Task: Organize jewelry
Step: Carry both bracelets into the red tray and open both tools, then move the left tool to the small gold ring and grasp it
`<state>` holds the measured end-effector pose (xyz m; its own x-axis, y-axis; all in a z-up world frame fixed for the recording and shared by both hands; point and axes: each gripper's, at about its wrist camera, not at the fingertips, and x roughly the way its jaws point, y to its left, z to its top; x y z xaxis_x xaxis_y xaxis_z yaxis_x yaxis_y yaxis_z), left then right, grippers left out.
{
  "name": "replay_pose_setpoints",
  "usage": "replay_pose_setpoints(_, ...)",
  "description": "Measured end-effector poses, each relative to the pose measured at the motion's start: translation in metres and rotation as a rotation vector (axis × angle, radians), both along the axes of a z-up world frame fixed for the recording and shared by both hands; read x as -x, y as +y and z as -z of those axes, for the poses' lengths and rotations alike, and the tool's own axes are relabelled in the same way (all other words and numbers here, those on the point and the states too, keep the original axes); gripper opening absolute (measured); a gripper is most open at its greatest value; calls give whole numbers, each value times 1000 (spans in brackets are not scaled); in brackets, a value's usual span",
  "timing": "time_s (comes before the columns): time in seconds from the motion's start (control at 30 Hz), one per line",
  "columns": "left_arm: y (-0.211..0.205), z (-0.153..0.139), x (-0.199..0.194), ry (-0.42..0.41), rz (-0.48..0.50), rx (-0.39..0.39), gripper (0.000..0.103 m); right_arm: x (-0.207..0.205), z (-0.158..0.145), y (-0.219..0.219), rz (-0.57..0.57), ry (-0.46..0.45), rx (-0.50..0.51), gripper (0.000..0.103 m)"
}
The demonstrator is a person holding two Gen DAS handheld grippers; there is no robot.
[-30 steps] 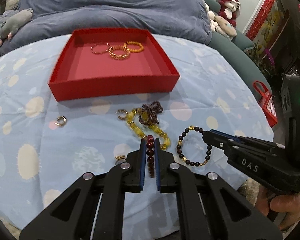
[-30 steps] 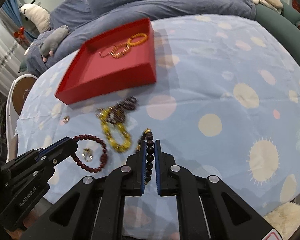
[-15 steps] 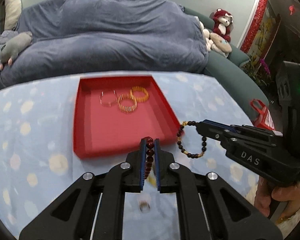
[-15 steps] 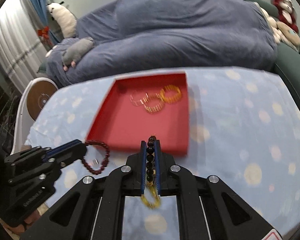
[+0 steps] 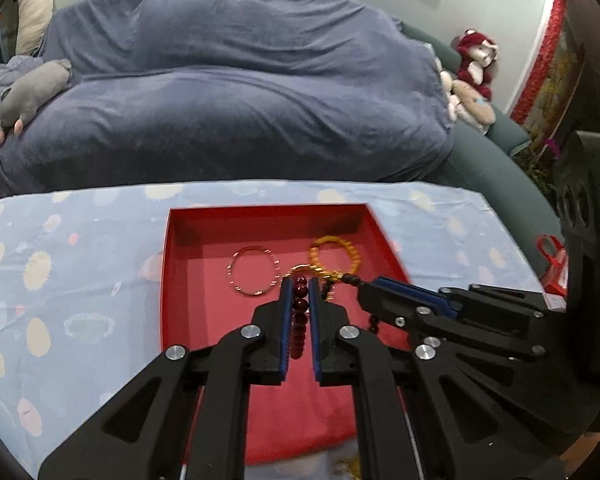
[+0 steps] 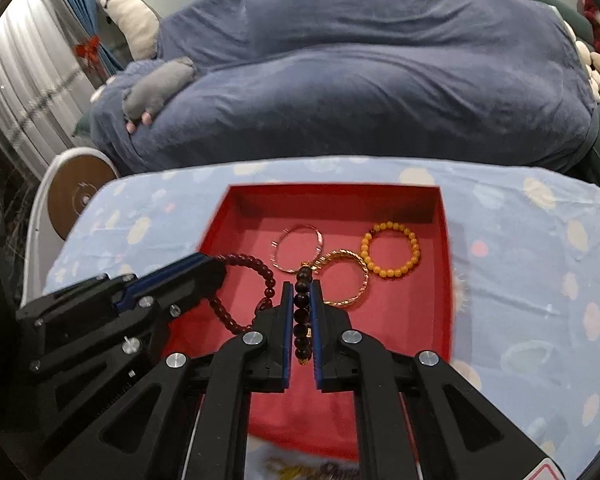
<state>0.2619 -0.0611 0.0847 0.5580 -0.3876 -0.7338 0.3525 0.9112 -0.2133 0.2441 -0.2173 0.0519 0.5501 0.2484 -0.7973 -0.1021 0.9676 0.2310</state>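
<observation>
The shallow red square cardboard tray [image 6: 444, 240] sits on the worktop [image 6: 532, 240], which is covered by a pale blue cloth with cream dots, and both claws hang over it. The left claw [image 5: 299, 292] is closed tight on a dark red round-bead bracelet [image 5: 299, 312], whose loop droops above the near left part of the tray in the right wrist view. The right claw [image 6: 301, 294] is pinched shut on a black round-bead bracelet with gold spacers [image 6: 302, 316], held above the middle of the tray, just beside the left claw. On the tray floor towards its far wall lie 3 pieces: a thin rose-gold bangle [image 6: 298, 252] on the left, a twisted gold chain bangle [image 6: 346, 278] touching it in the middle, and an amber yellow bead bracelet [image 6: 390, 250] on the right. Beyond the tray, past the far worktop edge, a dark blue blanket [image 6: 360, 80] covers a sofa, with a grey plush toy [image 6: 160, 88] resting on it
</observation>
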Motion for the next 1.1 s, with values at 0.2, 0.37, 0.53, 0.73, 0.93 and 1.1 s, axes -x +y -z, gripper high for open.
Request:
replay_pose_setpoints(0.2,-1,44,-25,70,-13,-31,8,-19,43,-7,21,80,27,8)
replay_pose_setpoints(0.37,0,61,-31,99,-37,-34,16,-22,63,-18,64,99,105,13)
replay_pose_setpoints(0.53,5,48,-17,38,-85,-45,56,2,48,-43,152,47,73,38)
replay_pose_setpoints(0.73,20,18,27,-12,-112,-10,68,52,21,-60,173,2,38,42)
replay_pose_setpoints(0.93,25,17,93,2,-95,-44,68,119,19,-57,155,18,73,43)
replay_pose_setpoints(1.1,23,38,148,64,-63,-68,68,164,32,-62,174,70,47,43)
